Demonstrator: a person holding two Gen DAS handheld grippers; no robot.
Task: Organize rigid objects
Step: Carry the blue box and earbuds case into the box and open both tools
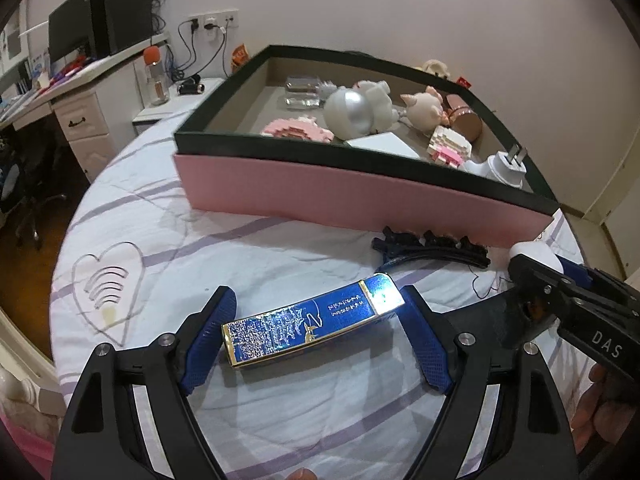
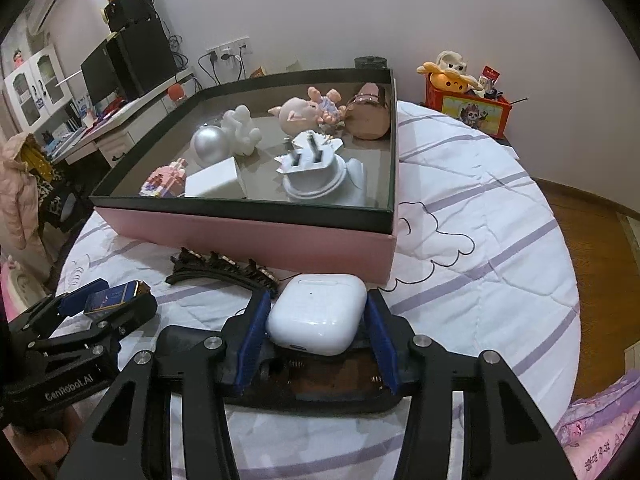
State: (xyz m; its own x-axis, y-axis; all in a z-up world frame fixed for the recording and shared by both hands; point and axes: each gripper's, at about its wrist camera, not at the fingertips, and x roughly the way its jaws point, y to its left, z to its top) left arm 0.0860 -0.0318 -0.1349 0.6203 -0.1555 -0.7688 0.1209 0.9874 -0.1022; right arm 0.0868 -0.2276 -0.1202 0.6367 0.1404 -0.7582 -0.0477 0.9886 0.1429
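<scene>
Blue box [image 1: 310, 326] spans left jaws; earbud case [image 2: 317, 314] between right jaws.

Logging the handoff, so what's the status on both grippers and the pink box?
Left gripper clamped on shiny blue rectangular case. Right gripper shut on white earbud case. Pink box ahead, black hair clip lying before it.

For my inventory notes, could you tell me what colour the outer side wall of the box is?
The box wall is pink below a dark rim; clearest in the right wrist view.
</scene>
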